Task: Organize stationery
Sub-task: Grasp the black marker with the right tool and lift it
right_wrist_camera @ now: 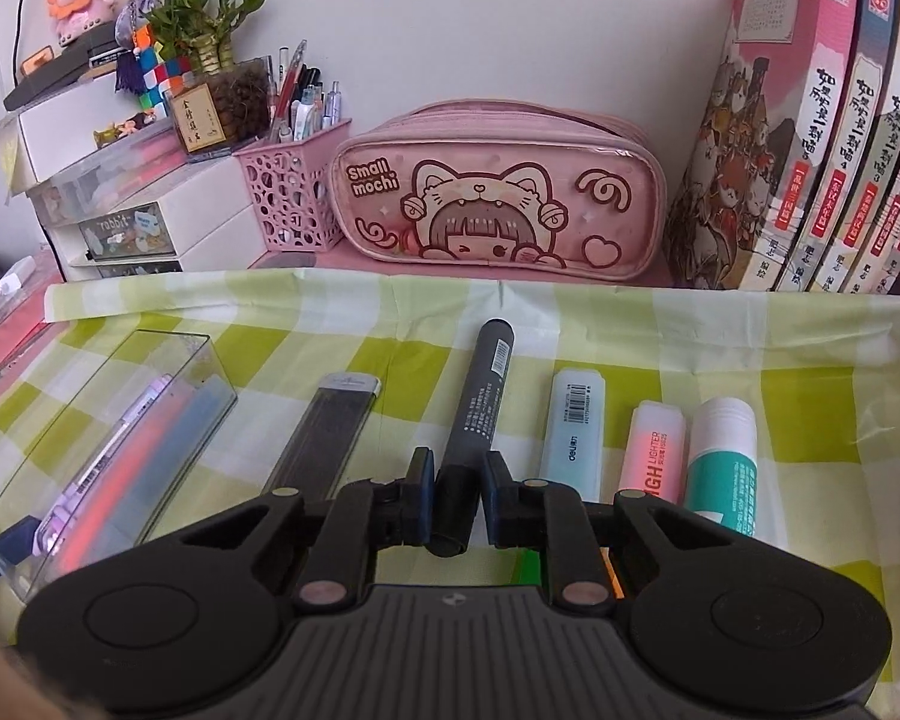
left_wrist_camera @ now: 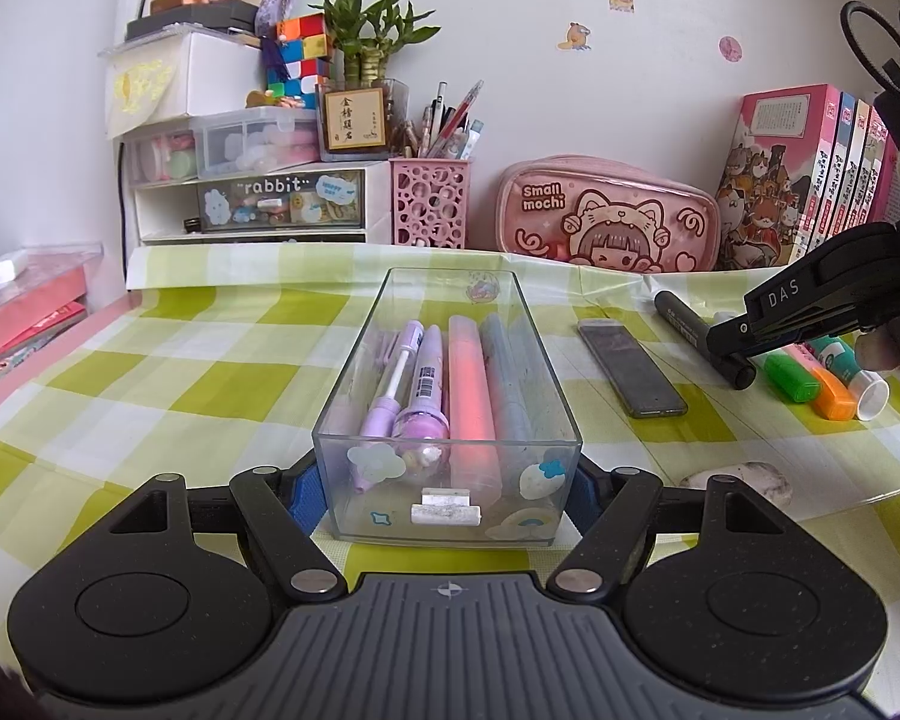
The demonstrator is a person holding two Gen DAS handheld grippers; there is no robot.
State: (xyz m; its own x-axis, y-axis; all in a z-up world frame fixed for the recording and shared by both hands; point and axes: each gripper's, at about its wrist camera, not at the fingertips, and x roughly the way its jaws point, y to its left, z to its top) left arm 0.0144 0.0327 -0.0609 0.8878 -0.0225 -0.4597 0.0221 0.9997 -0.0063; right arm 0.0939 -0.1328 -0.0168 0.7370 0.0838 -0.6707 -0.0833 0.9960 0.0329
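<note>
A clear plastic box [left_wrist_camera: 543,360] stands on the green checked cloth, and my left gripper [left_wrist_camera: 444,498] is shut on its near end, one blue pad against each side wall. Inside lie purple pens [left_wrist_camera: 417,384], a pink highlighter [left_wrist_camera: 471,384] and a blue-grey one [left_wrist_camera: 507,378]. To the right, my right gripper [right_wrist_camera: 457,480] is shut on the near end of a black marker [right_wrist_camera: 483,396] that lies on the cloth pointing away. In the left wrist view the right gripper [left_wrist_camera: 732,348] reaches in from the right edge over that marker [left_wrist_camera: 684,312].
Beside the marker lie a dark flat case [right_wrist_camera: 324,432], a light blue highlighter [right_wrist_camera: 573,426], a pink highlighter [right_wrist_camera: 654,450] and a glue stick [right_wrist_camera: 723,456]. Along the wall stand a pink pencil case [right_wrist_camera: 498,204], a pen cup [right_wrist_camera: 294,192], books [right_wrist_camera: 810,138] and drawers [left_wrist_camera: 258,210].
</note>
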